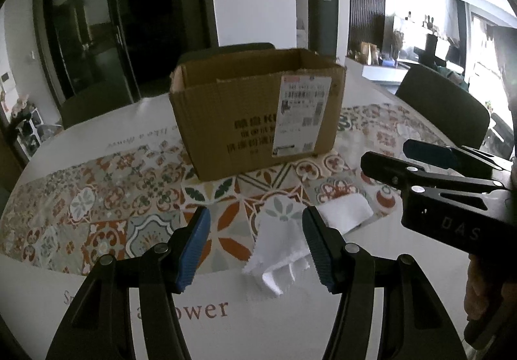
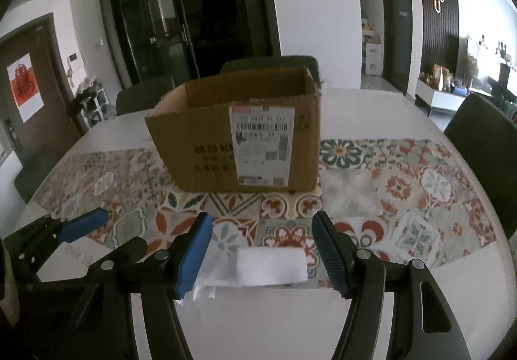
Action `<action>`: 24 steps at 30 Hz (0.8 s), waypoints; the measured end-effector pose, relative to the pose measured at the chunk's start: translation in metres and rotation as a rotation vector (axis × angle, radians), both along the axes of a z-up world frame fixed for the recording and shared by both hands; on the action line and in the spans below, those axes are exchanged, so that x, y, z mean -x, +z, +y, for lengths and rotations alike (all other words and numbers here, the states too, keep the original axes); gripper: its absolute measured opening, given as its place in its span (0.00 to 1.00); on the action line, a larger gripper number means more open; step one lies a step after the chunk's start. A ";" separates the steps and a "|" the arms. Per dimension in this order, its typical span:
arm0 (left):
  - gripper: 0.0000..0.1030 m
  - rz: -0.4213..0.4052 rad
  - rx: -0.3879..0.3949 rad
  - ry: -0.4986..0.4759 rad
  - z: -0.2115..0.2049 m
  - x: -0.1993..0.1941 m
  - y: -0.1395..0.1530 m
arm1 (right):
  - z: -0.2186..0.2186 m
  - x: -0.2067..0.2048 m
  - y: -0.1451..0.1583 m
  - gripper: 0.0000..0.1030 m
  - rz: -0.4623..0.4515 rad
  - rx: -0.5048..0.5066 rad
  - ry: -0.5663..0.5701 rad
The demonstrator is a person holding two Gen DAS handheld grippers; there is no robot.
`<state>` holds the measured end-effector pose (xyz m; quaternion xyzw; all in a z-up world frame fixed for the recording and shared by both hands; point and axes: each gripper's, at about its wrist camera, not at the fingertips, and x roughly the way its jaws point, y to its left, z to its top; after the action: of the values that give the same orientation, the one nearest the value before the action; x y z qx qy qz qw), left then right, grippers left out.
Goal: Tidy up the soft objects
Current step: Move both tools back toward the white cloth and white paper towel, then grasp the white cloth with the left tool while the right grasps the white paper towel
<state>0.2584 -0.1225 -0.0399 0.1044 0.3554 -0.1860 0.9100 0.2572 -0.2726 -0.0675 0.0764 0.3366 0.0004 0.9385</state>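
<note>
- Left gripper (image 1: 255, 247): jaws apart, blue pads gripping nothing; a crumpled white cloth (image 1: 278, 250) lies on the worktop between them, close against the right pad, its frayed near edge reaching onto the plain white margin.
- Right gripper (image 2: 261, 250): jaws apart, nothing pinched; a folded white pad (image 2: 271, 264) lies flat in the gap, apart from both pads.
- From the left wrist view the right gripper comes in from the right edge, with the folded white pad just below its tips.
- White cloth and folded pad sit side by side, touching or overlapping; cannot tell which.
- Worktop (image 2: 371, 311) is white, crossed by a tile-patterned runner (image 2: 404, 185).
- Cardboard box (image 2: 239, 140) stands open-topped on the runner, farther back, shipping label on its near wall; inside not visible.
- Dark chairs (image 2: 484, 159) ring the far and right sides.
</note>
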 end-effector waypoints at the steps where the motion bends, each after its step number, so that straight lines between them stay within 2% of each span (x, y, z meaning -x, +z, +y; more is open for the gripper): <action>1: 0.57 0.007 -0.003 -0.003 0.000 0.000 -0.003 | 0.000 0.000 -0.004 0.63 0.009 -0.002 0.003; 6: 0.57 0.049 -0.008 -0.009 -0.002 0.002 -0.016 | 0.001 -0.001 -0.016 0.64 0.047 -0.011 0.011; 9: 0.57 0.076 -0.012 -0.015 -0.003 0.002 -0.025 | 0.000 -0.001 -0.023 0.75 0.066 -0.016 0.012; 24: 0.57 0.199 -0.027 -0.033 -0.006 -0.008 -0.063 | 0.001 -0.017 -0.059 0.75 0.172 -0.042 0.040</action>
<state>0.2667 -0.1284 -0.1024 0.1035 0.4448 -0.2055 0.8656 0.2740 -0.2720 -0.1270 0.0889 0.4175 0.0196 0.9041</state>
